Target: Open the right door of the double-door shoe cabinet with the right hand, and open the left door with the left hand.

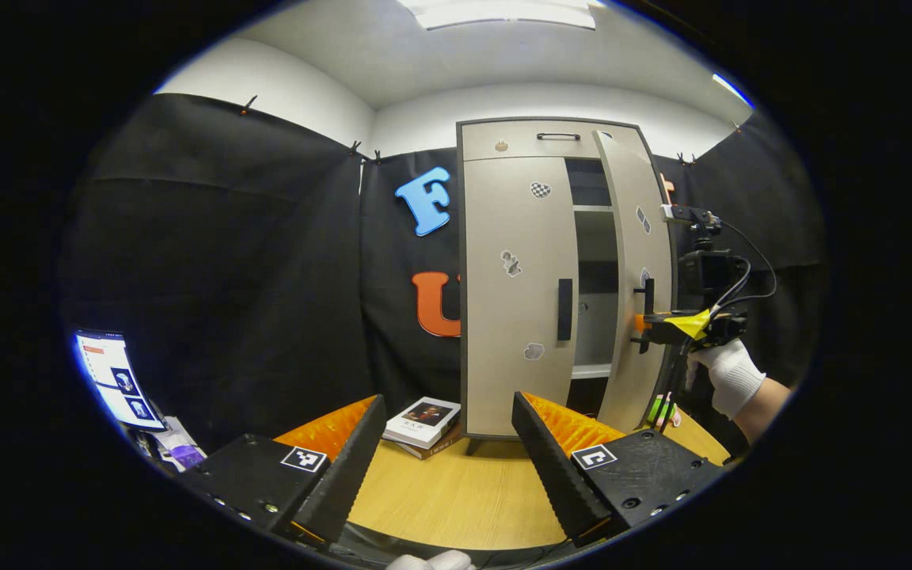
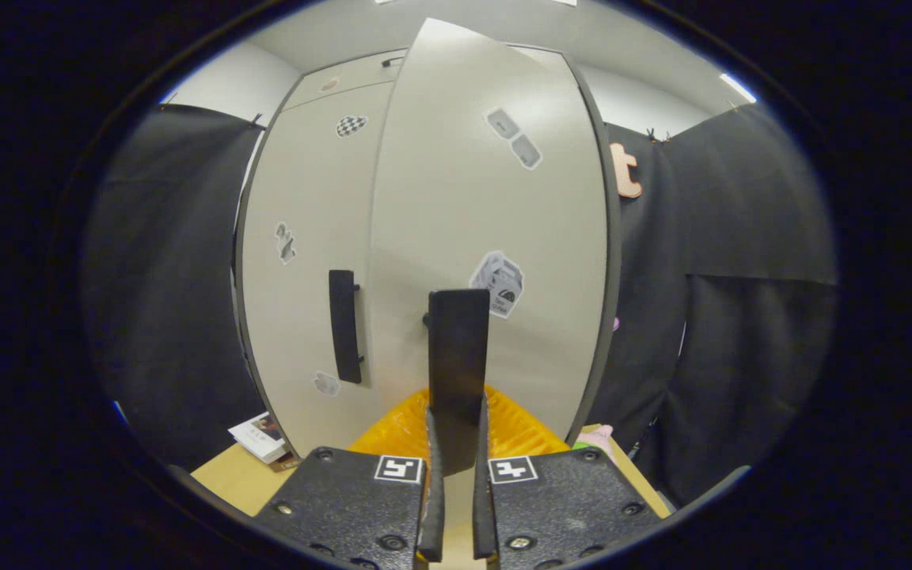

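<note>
The beige shoe cabinet (image 1: 503,237) stands on the table ahead. Its left door (image 1: 513,332) is closed, with a black vertical handle (image 1: 564,309). The right door (image 1: 636,237) is swung partly outward, showing shelves inside. My right gripper (image 1: 644,324), held by a white-gloved hand (image 1: 729,372), is at that door's handle. In the right gripper view my right gripper (image 2: 456,427) is shut on the right door's black handle (image 2: 457,348), and the left door's handle (image 2: 343,324) is beside it. My left gripper (image 1: 448,404) is open, well short of the cabinet, with nothing between its fingers.
Two stacked books (image 1: 423,423) lie on the wooden table (image 1: 456,499) by the cabinet's left foot. A lit screen (image 1: 117,380) stands at the far left. Green items (image 1: 659,409) sit near the open door's bottom. A top drawer with a handle (image 1: 557,136) is above the doors.
</note>
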`<action>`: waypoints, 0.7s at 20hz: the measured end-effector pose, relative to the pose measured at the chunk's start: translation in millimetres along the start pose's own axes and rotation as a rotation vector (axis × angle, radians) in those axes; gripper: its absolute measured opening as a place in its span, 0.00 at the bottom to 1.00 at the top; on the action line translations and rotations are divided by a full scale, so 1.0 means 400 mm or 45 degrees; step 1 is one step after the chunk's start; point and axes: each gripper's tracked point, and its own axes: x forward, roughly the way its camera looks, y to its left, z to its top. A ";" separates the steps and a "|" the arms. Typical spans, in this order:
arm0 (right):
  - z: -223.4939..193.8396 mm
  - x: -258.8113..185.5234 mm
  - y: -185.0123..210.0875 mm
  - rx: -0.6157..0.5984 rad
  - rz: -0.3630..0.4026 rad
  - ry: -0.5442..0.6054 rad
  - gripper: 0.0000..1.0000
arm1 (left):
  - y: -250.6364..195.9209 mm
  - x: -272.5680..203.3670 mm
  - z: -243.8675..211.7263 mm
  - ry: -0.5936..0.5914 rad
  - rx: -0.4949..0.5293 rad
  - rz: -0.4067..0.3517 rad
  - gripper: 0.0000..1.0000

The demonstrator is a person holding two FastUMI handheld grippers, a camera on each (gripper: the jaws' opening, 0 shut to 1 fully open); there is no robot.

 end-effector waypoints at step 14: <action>-0.026 -0.125 -0.191 -0.002 -0.041 0.011 0.07 | -0.099 -0.040 0.009 -0.019 0.011 -0.150 0.96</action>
